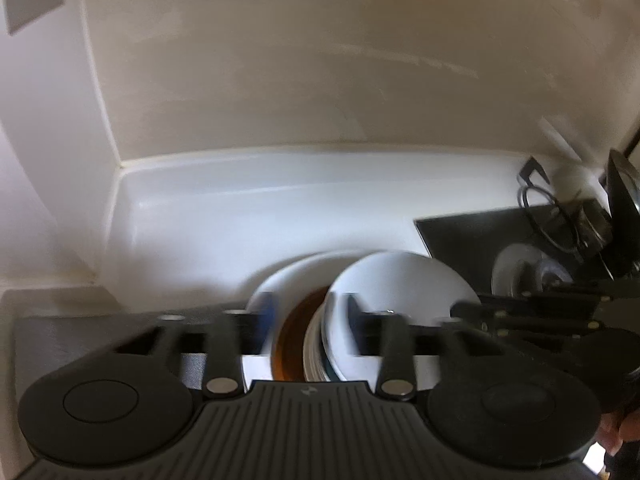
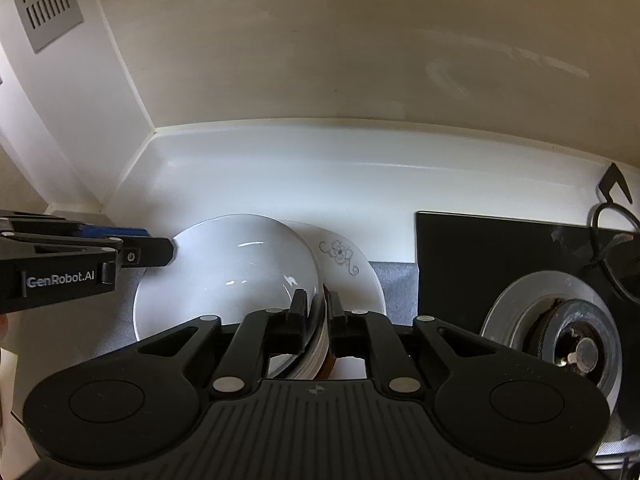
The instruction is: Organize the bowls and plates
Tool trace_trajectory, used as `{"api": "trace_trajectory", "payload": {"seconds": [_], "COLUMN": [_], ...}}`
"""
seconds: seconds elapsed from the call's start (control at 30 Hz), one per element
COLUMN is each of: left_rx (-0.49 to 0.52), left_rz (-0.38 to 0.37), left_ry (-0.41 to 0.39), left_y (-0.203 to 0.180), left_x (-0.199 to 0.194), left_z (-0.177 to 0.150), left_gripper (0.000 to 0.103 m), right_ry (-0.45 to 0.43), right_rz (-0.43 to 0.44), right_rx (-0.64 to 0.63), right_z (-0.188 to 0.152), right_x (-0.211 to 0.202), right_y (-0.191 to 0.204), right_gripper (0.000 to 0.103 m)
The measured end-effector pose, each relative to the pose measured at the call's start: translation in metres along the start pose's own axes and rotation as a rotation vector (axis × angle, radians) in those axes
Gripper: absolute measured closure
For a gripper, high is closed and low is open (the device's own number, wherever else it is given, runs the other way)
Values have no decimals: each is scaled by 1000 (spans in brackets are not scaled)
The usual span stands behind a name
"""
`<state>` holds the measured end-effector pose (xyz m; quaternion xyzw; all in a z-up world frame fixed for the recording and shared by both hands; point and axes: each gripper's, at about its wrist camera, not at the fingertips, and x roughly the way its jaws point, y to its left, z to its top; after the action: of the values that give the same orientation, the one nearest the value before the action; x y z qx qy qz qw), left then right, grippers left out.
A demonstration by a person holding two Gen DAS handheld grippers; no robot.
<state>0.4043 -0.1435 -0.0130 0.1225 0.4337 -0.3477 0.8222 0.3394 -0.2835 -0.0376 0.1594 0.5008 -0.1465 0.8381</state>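
White bench (image 2: 260, 176) in a cream-walled corner (vent (image 2: 46, 0) up left), black cooktop (image 2: 480, 264) beside it. Right gripper (image 2: 318, 308) jaws clench the bowl stack (image 2: 232, 268) on a grey mat (image 2: 394, 284); left gripper (image 1: 308, 320) jaws hang released around it.

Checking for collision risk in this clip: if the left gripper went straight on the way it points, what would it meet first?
Probably the stacked dishes: the left gripper has open jaws straddling the white bowl and the brown-rimmed plate beside it. Blur leaves depth unclear.

White bowl (image 2: 228, 276), flower-patterned white plate (image 2: 344, 264) (grey linework), black hob (image 2: 480, 264)
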Motion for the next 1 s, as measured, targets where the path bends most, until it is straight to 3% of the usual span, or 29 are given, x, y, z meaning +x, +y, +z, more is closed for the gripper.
{"api": "trace_trajectory", "payload": {"seconds": [0.03,0.07,0.1,0.13,0.23,0.33,0.5,0.67,0.83,1.0], "left_rx": [-12,-24,-29,-31,-34,-43,-34,-11,31,77], "left_rz": [15,30,45,61,83,93,98,96,94,223], "left_ry": [-22,-55,-85,-106,-117,-99,-93,-82,-49,-62], "left_y": [1,1,2,2,2,2,-5,-14,-24,-50], "left_x": [-4,-10,-14,-19,-26,-30,-39,-52,-63,-84], "left_z": [-1,-2,-4,-6,-12,-22,-42,-66,-91,-113], "left_gripper": [18,6,2,0,0,0,0,0,0,0], "right_ry": [2,-1,-9,-21,-53,-84,-153,-251,-279,-294], "right_rz": [-10,-17,-20,-18,-4,8,-20,-98,-149,-120], "right_rx": [8,16,27,37,64,90,120,69,53,61], "right_z": [-1,-2,-3,-6,-18,-35,-65,-95,-122,-141], "right_x": [-1,-2,-5,-9,-24,-39,-63,-94,-115,-130], "right_y": [-1,-1,-2,-3,-5,-2,11,31,37,34], "right_gripper": [73,66,54,48,32,24,22,16,13,13]}}
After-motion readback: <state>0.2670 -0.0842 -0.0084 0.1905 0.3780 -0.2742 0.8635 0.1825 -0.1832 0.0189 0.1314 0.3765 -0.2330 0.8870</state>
